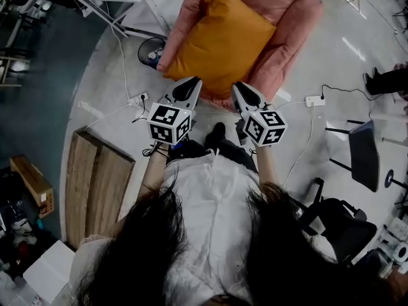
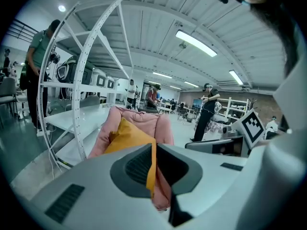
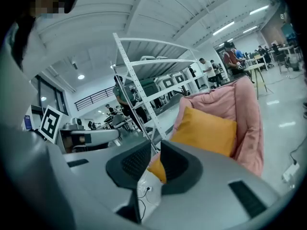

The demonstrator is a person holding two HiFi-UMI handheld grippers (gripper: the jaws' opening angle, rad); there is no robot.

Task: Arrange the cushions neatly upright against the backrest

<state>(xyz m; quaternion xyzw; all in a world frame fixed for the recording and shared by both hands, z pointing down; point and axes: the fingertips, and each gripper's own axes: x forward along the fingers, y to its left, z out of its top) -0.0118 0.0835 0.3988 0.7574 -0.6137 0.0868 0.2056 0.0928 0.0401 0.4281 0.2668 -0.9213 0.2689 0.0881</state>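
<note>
Jaws of the left gripper [image 1: 190, 85] are clenched on the orange cushion [image 1: 220, 40] at its near edge, and the right gripper [image 1: 241, 90] pinches its near corner. The cushion stretches away from both toward the top centre of the head view, lying in the pink chair [image 1: 299, 21]. Both hands are equally near.

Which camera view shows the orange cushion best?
The head view: nearly the whole orange cushion shows, lying on the pink chair. The left gripper view shows part and a pinched edge; the right gripper view its face and a gripped corner.
</note>
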